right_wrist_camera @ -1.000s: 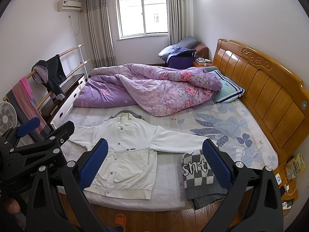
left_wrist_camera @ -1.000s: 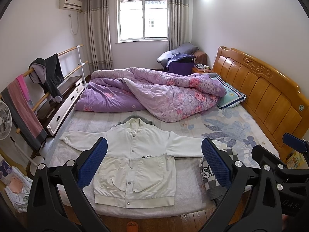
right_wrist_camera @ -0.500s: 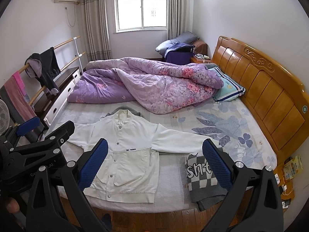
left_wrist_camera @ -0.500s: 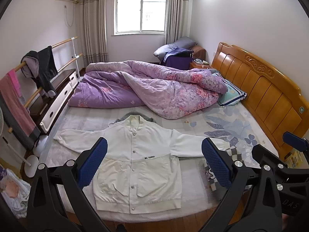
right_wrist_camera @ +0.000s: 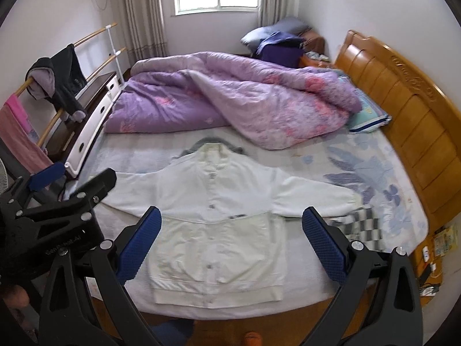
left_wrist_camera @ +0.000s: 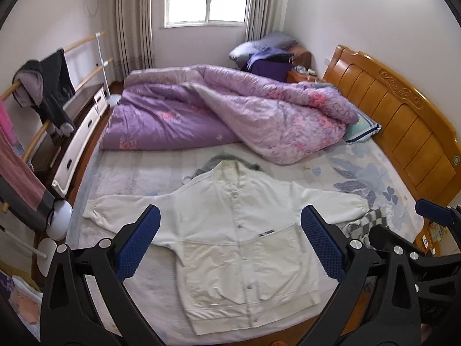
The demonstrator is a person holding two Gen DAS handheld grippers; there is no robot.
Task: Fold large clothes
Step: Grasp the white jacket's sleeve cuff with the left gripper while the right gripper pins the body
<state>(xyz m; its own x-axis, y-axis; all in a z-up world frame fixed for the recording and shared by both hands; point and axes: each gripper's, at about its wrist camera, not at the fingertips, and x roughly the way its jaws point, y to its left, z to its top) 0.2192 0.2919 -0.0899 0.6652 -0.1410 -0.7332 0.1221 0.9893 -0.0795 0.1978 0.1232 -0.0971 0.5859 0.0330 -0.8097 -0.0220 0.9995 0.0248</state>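
Note:
A white button-front jacket (left_wrist_camera: 239,239) (right_wrist_camera: 213,230) lies flat and face up on the near part of the bed, both sleeves spread out sideways, hem toward me. My left gripper (left_wrist_camera: 230,245) hovers above its chest, open, nothing between the blue pads. My right gripper (right_wrist_camera: 230,245) also hangs open over the jacket's lower front, holding nothing. A grey garment (left_wrist_camera: 216,163) peeks out from under the collar. In the right wrist view the left gripper's black frame (right_wrist_camera: 57,201) shows at the left edge.
A folded grey-and-white checked garment (right_wrist_camera: 357,227) lies by the right sleeve cuff. A rumpled purple quilt (left_wrist_camera: 230,112) fills the far half of the bed. Wooden headboard (left_wrist_camera: 403,127) on the right, clothes rail (left_wrist_camera: 43,106) and white drawers on the left.
Both grippers have moved forward and lower toward the bed, so the jacket looks larger and nearer. The jaws stay open and the jacket has not moved.

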